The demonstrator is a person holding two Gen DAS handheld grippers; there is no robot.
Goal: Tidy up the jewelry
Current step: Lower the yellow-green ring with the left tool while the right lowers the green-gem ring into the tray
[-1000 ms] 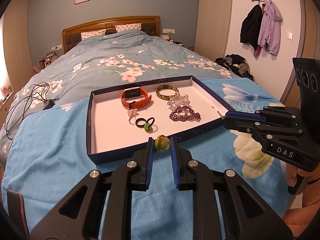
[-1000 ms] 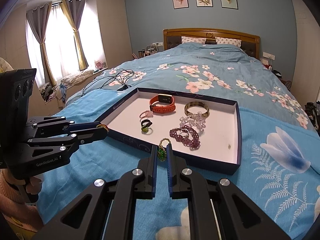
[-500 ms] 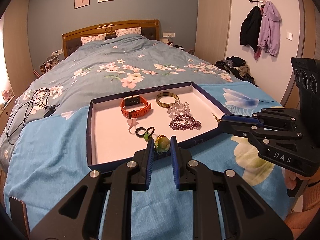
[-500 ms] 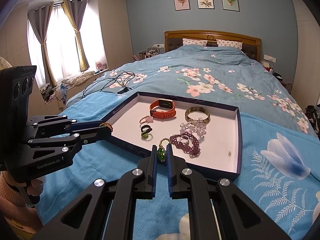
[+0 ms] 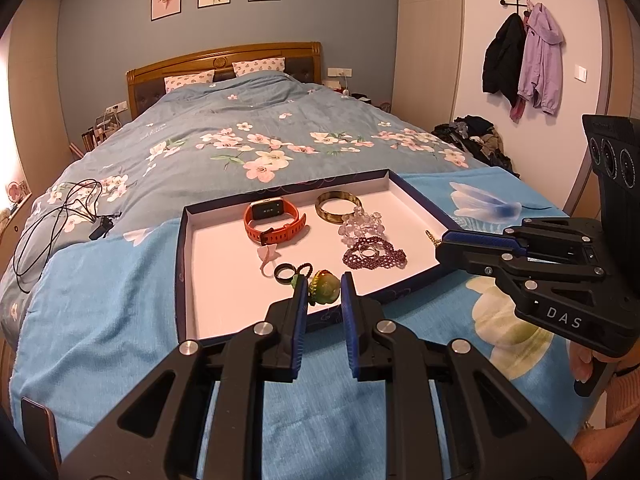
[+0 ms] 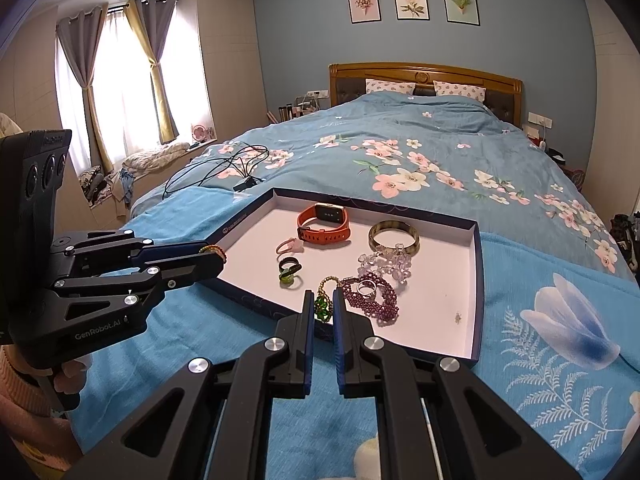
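L. gripper (image 5: 324, 294): jaws pinching a green-and-orange bead charm (image 5: 325, 287) over the near edge of the shallow navy box lid (image 5: 182, 280) w/ white floor, which lies on the blue bed cover (image 5: 100, 320). R. gripper (image 6: 321, 307): jaws pressed nearly together on a green-bead gold chain piece (image 6: 323, 304), also at the lid's near rim. In lid: orange smartwatch (image 5: 274, 220) and amber bangle (image 5: 338, 208) at far side; clear crystal bracelet (image 5: 362, 224), maroon bead bracelet (image 5: 374, 258) to the right; pink ring (image 5: 267, 255), black ring (image 5: 285, 272) nearer, left of centre.
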